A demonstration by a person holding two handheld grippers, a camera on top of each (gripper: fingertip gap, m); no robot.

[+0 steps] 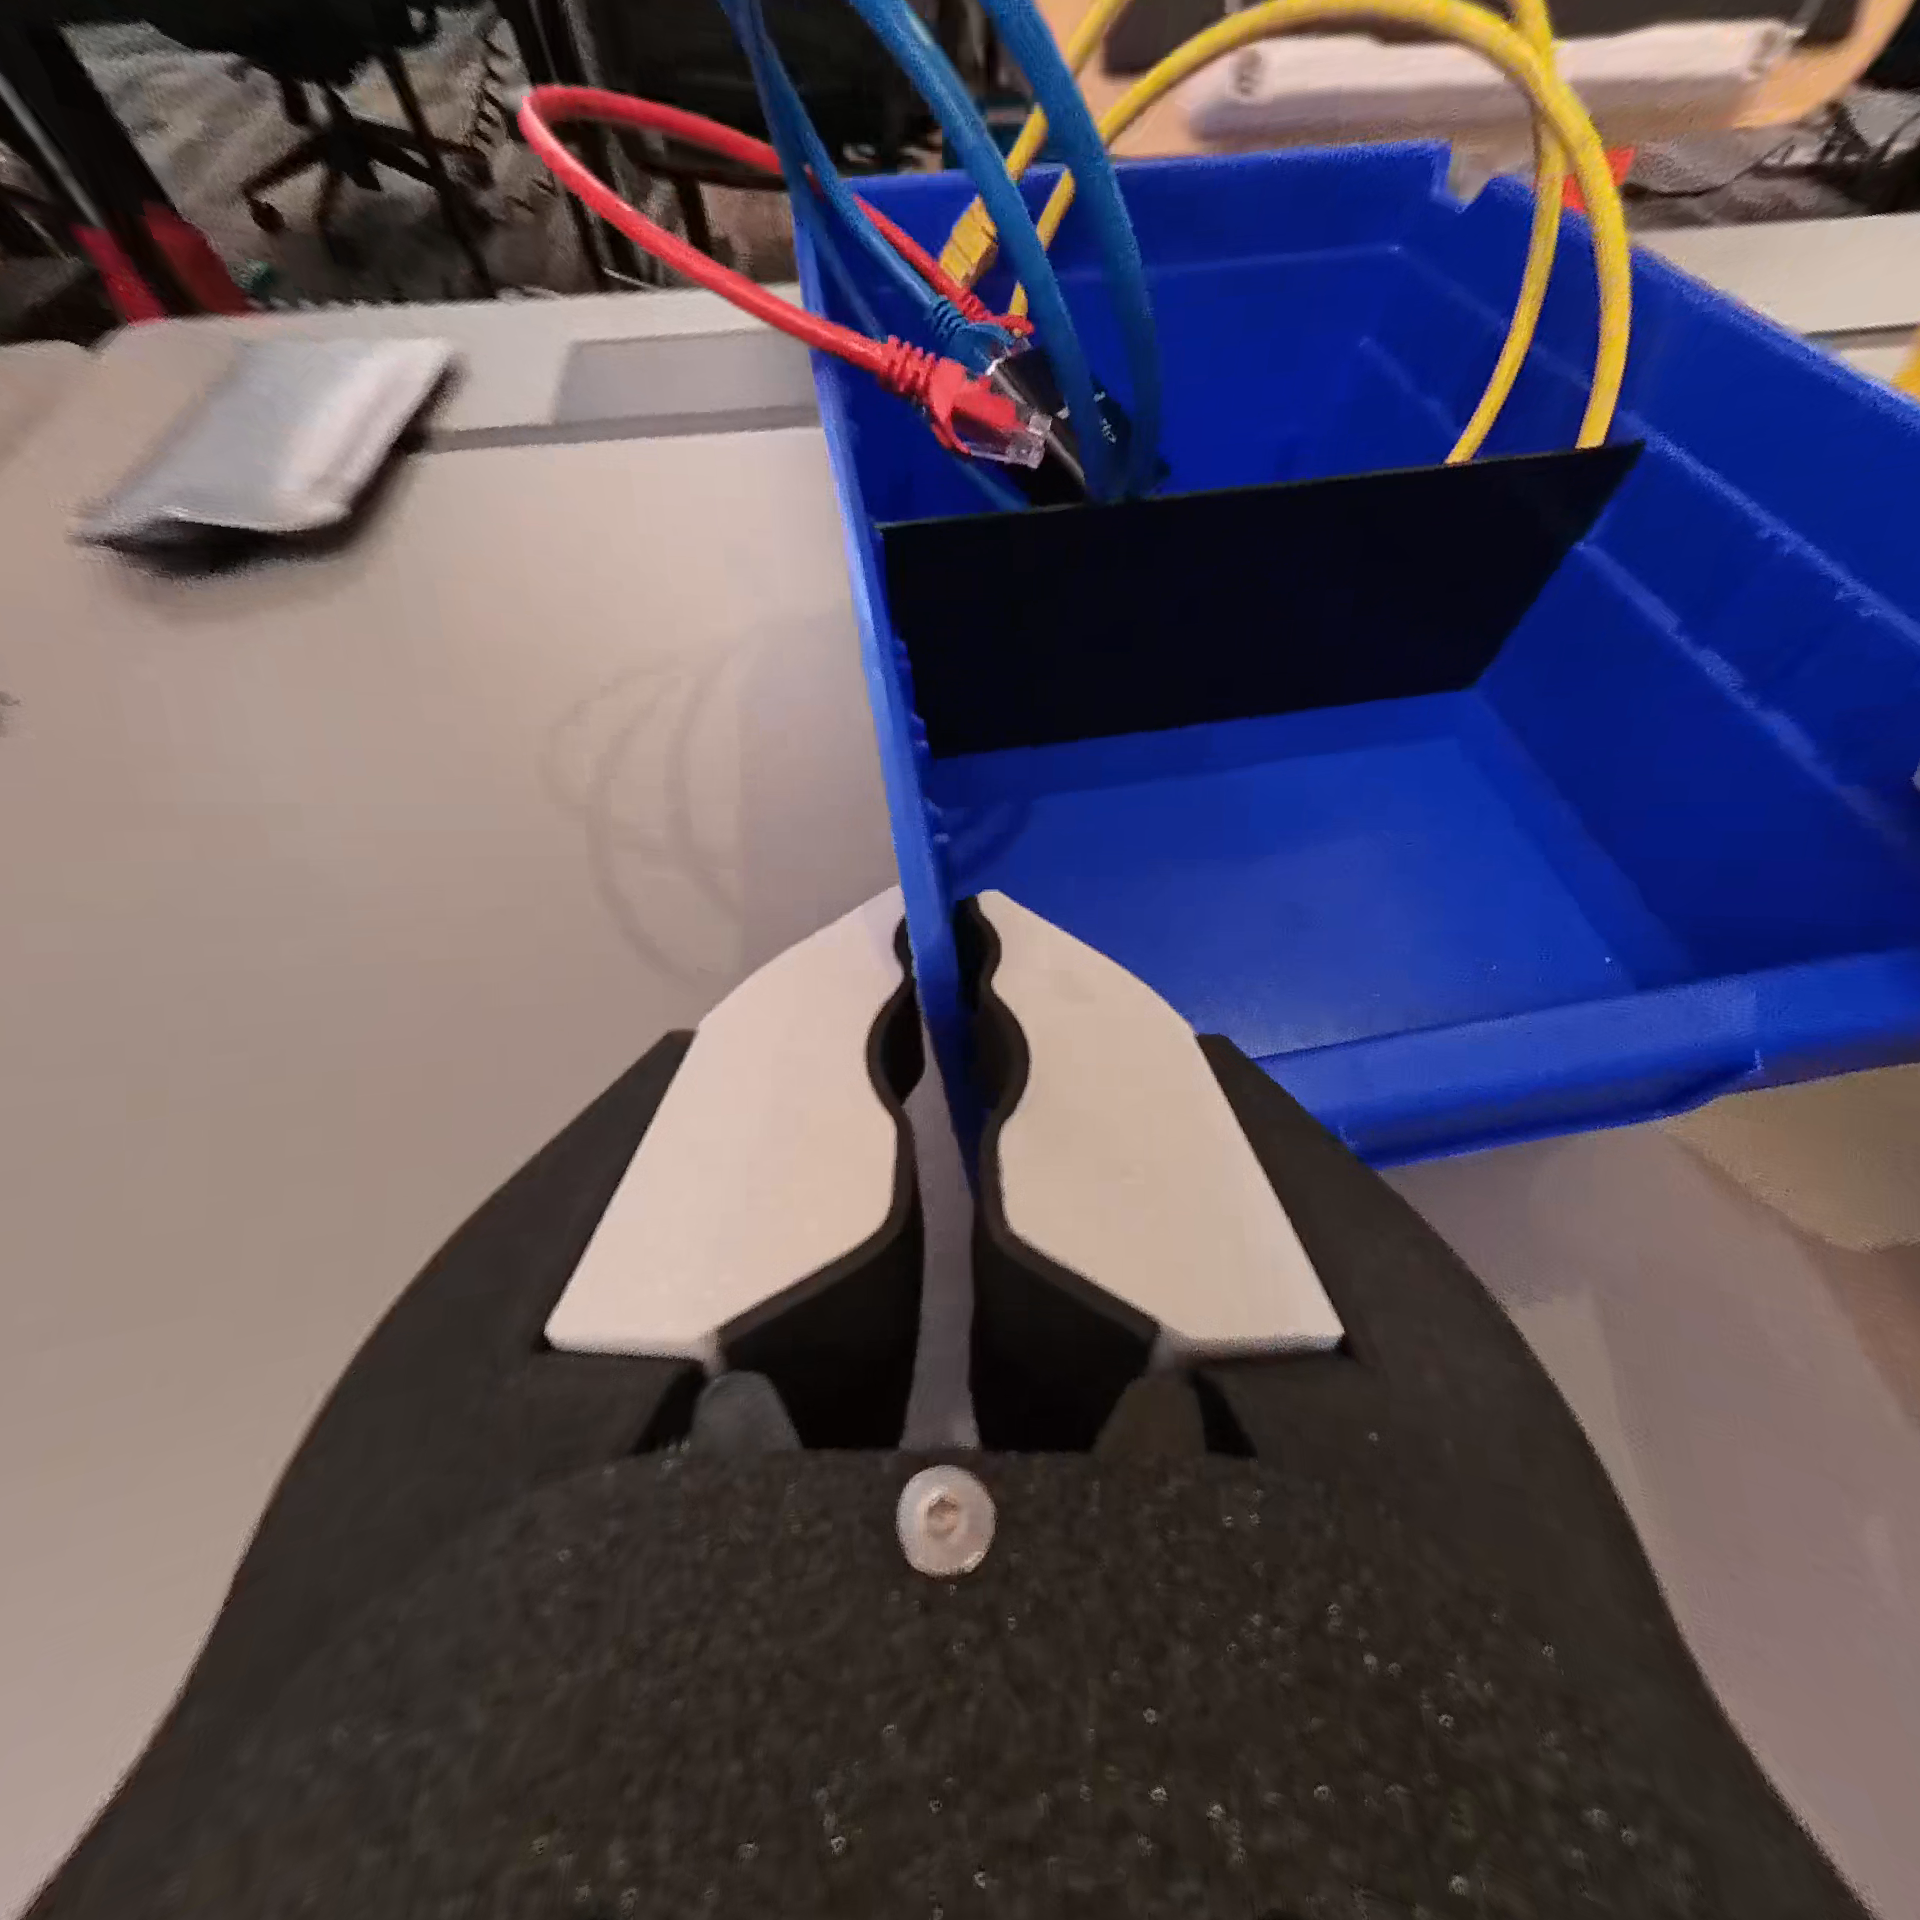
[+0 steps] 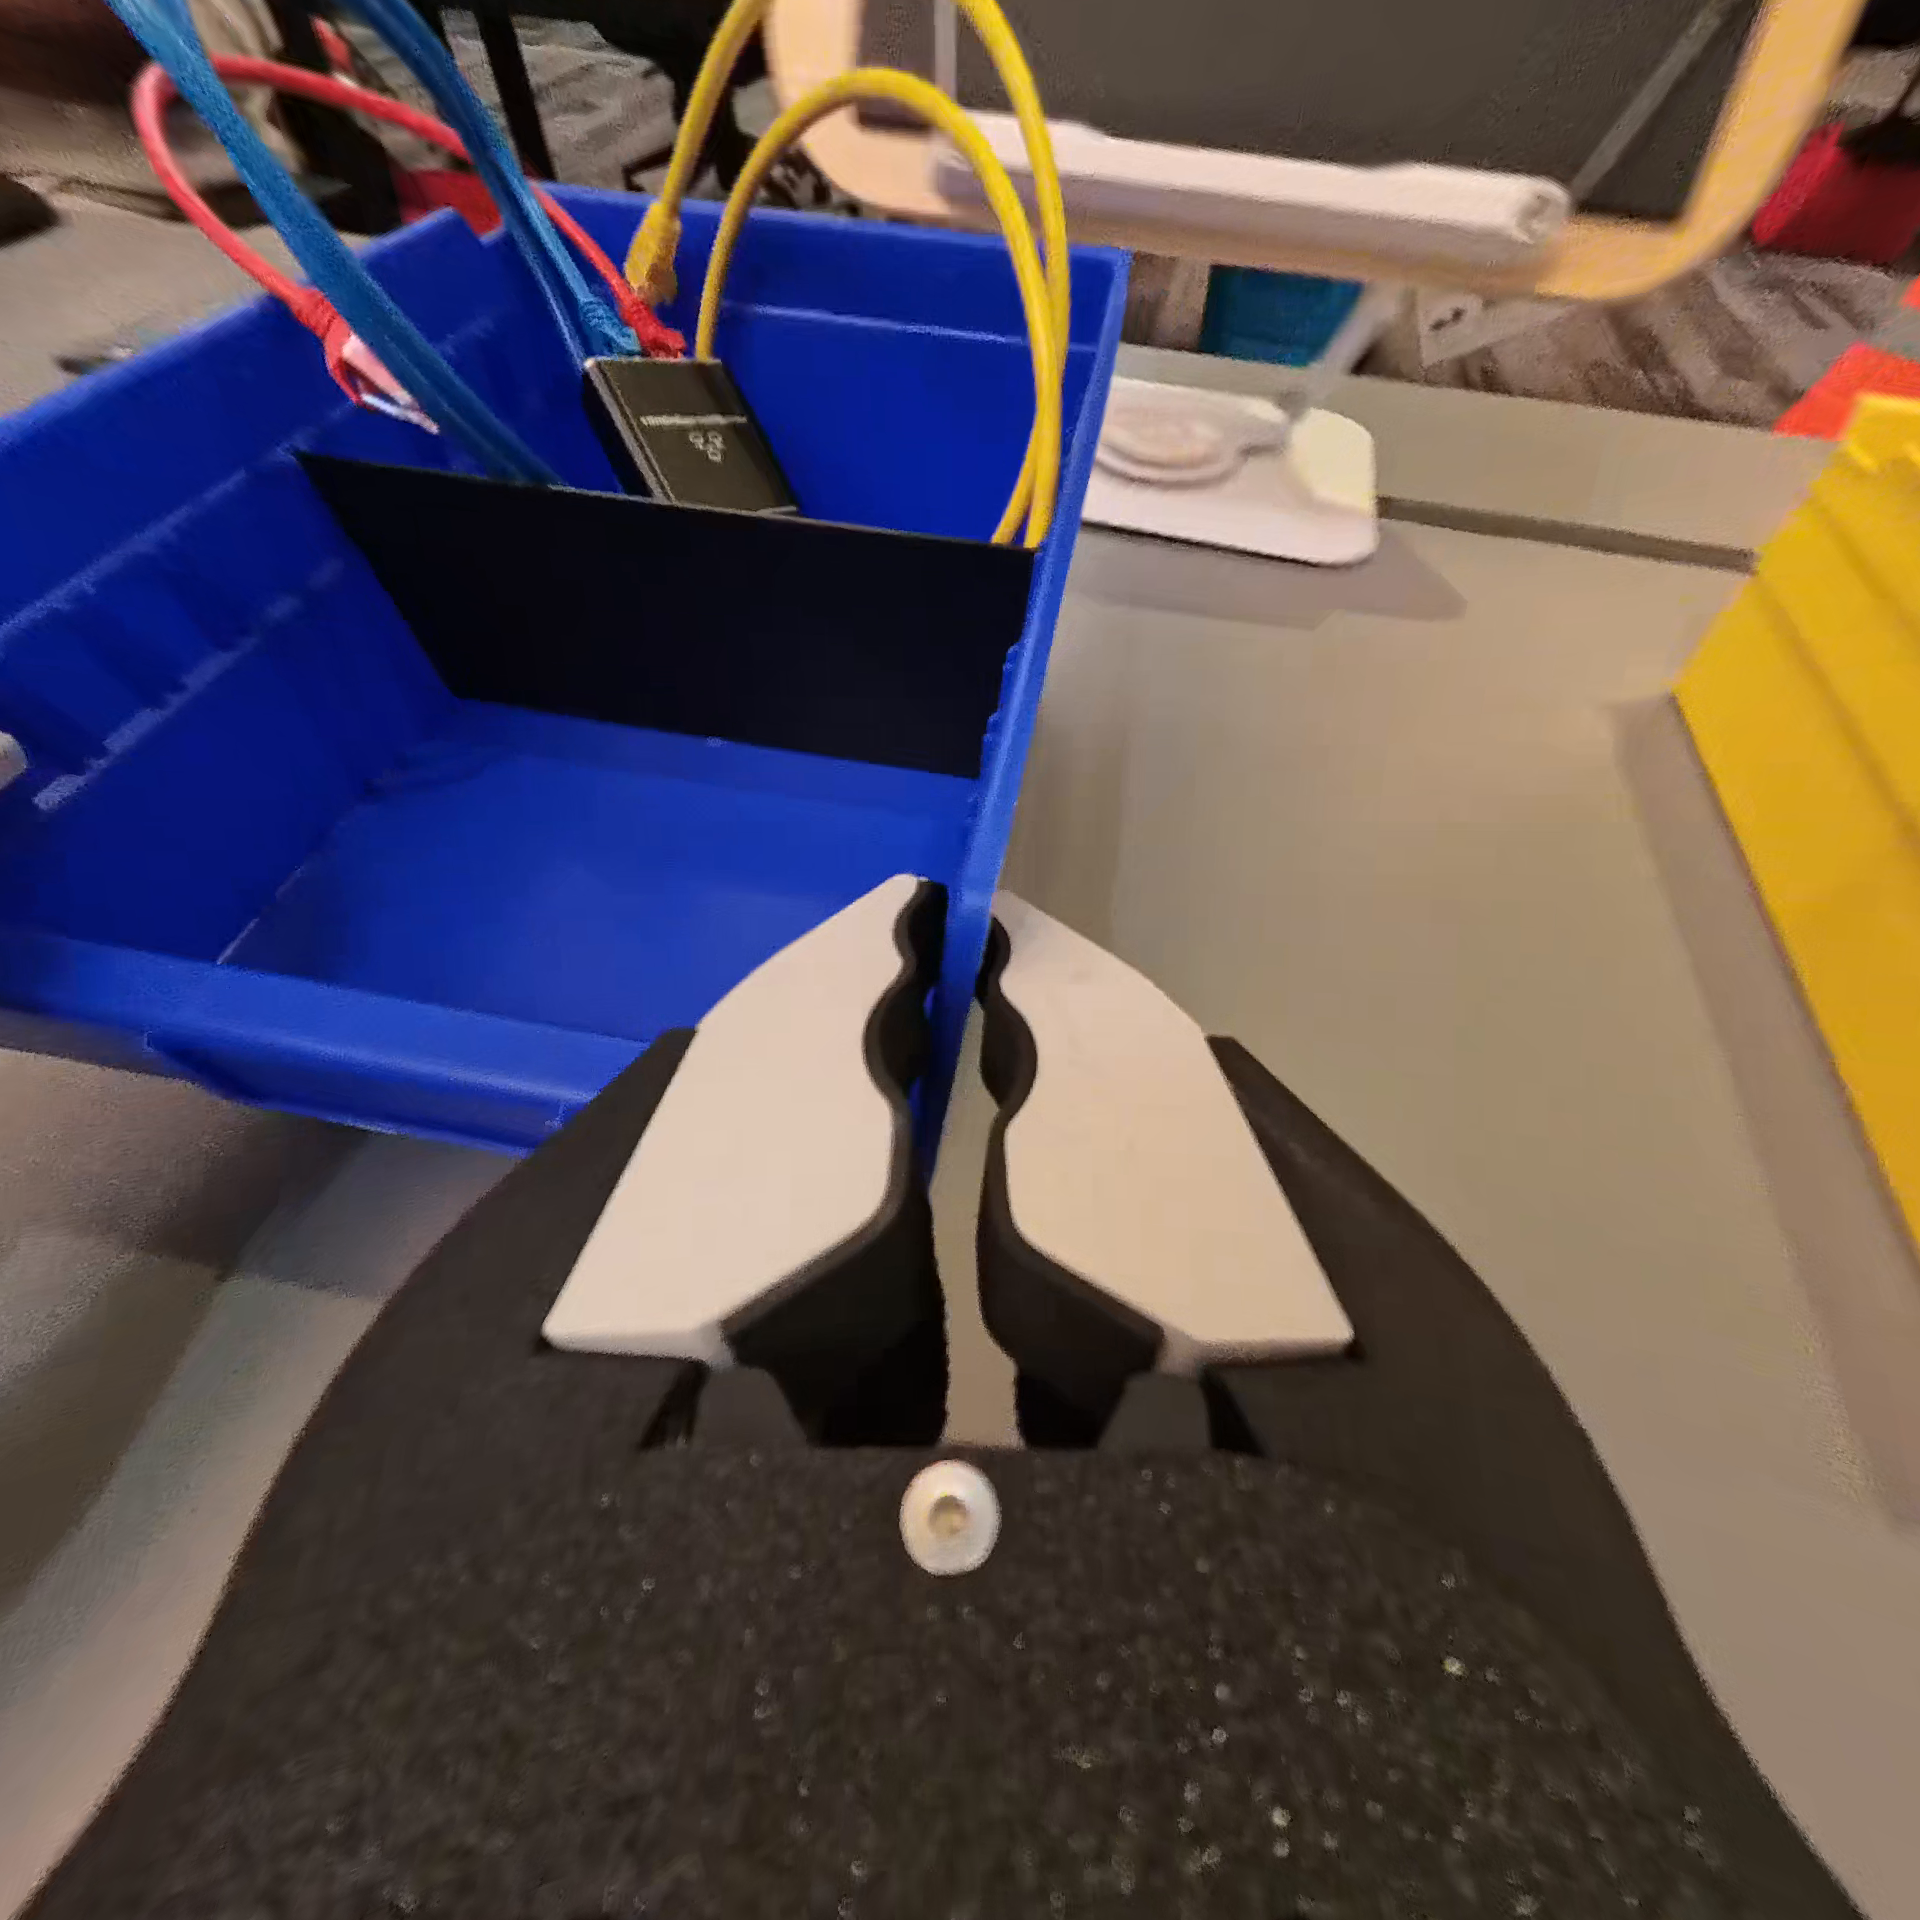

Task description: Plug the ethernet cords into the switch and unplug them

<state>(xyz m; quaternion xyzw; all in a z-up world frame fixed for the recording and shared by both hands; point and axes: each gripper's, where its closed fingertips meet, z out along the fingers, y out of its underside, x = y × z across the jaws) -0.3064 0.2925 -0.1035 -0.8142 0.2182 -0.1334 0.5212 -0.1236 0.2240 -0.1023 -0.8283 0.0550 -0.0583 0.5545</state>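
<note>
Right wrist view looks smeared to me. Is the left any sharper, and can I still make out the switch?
Right wrist view: motion blur, heaviest on the background and yellow bin; the switch stays legible in shape. Left wrist view: sharper on the blue bin and red plug, soft on the grey pouch; the switch is mostly hidden. Both show wide-angle bending at the edges.

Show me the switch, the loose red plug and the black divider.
switch [image 2: 691, 436]: right wrist view, its black top face.
red plug [image 1: 987, 414]: left wrist view, the red boot behind the clear tip.
divider [image 2: 707, 623]: right wrist view, its front face.
</note>
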